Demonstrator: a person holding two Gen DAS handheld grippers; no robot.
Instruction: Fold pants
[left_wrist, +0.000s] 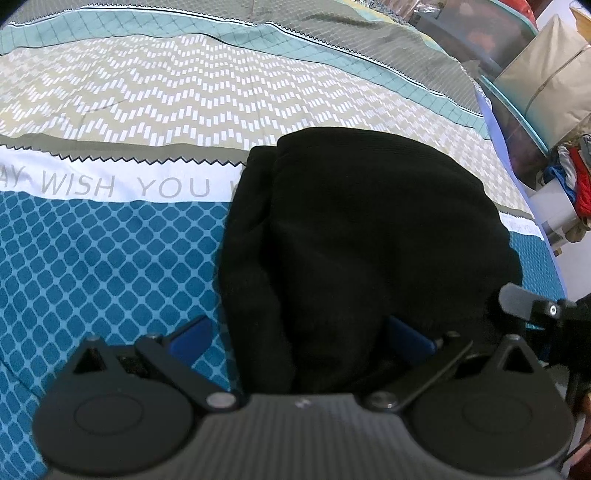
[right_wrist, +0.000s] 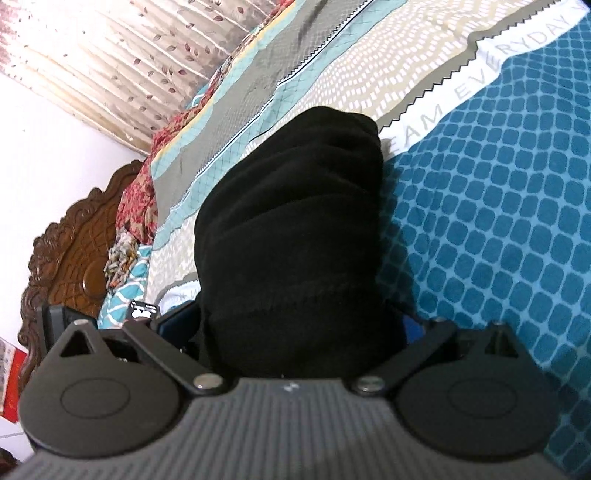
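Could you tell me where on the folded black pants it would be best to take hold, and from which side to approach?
Probably the near thick edge of the black pants, where the stacked layers end just ahead of the right tongs. Come in low from the near side, along the bedsheet, so one finger slides under the bundle and one over, catching all layers. The far end looks rounded and bulky.

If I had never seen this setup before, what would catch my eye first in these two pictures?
First, the black pants, a dark folded bundle in the middle of both views, lying on a bedsheet with a blue lattice, a white lettered band and beige zigzags. Next, the left gripper and right gripper at the bottom, each with blue fingers spread wide either side of the near end of the cloth. A carved wooden headboard stands at far left in the right view.
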